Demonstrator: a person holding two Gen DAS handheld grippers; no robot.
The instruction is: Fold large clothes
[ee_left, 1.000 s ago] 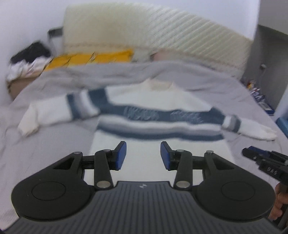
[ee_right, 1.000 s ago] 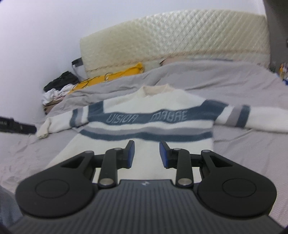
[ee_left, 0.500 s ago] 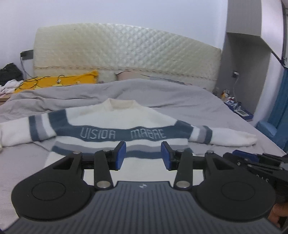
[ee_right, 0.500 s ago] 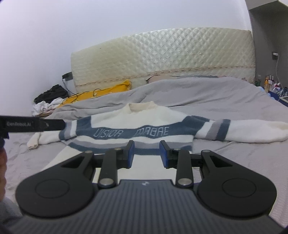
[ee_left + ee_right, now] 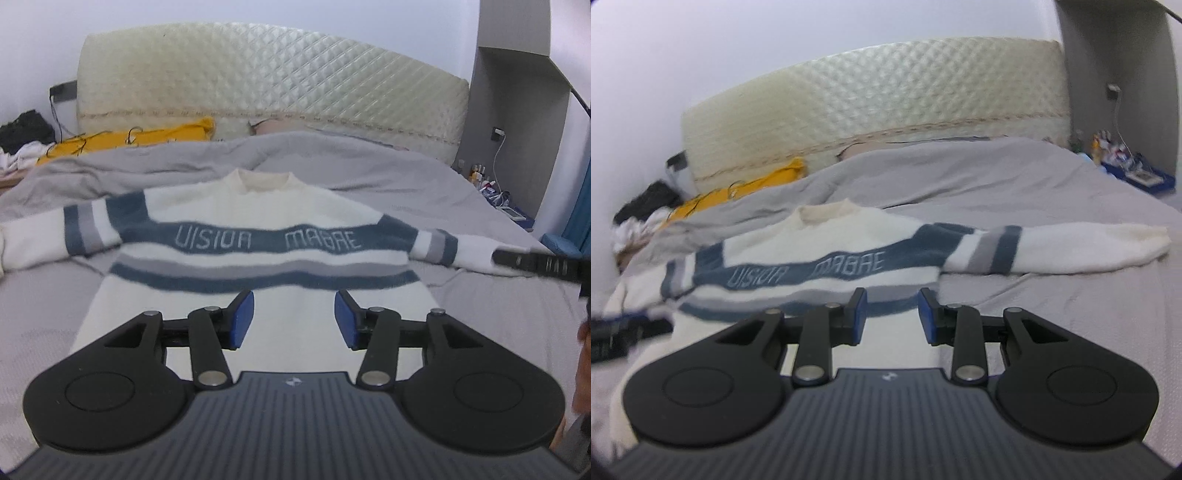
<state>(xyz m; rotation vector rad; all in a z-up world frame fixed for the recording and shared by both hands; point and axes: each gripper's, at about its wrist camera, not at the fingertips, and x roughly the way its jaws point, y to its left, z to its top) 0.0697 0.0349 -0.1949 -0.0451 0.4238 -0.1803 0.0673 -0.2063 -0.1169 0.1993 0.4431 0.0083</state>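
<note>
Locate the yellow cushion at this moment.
In the left wrist view, the yellow cushion lies far left on the bed, against the headboard, behind the sweater.

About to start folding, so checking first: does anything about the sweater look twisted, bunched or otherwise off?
Nothing stands out. The sweater lies flat, front up, on the grey bedsheet, both sleeves spread out sideways.
</note>
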